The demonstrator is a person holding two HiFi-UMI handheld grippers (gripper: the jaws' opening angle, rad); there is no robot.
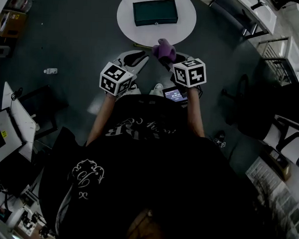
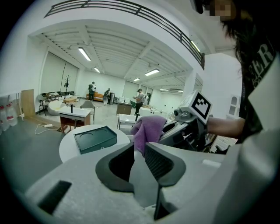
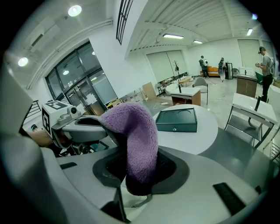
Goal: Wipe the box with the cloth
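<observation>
Right gripper was clamped on the purple cloth, most of it flopping loose; left gripper jaws stood apart, empty. Box sat on the round table, well ahead of both. Risk: nothing braced the box, so wiping drag could shove it or strip the cloth out.

Box on table — ahead of right gripper; cloth between its jaws — left gripper just left.
</observation>
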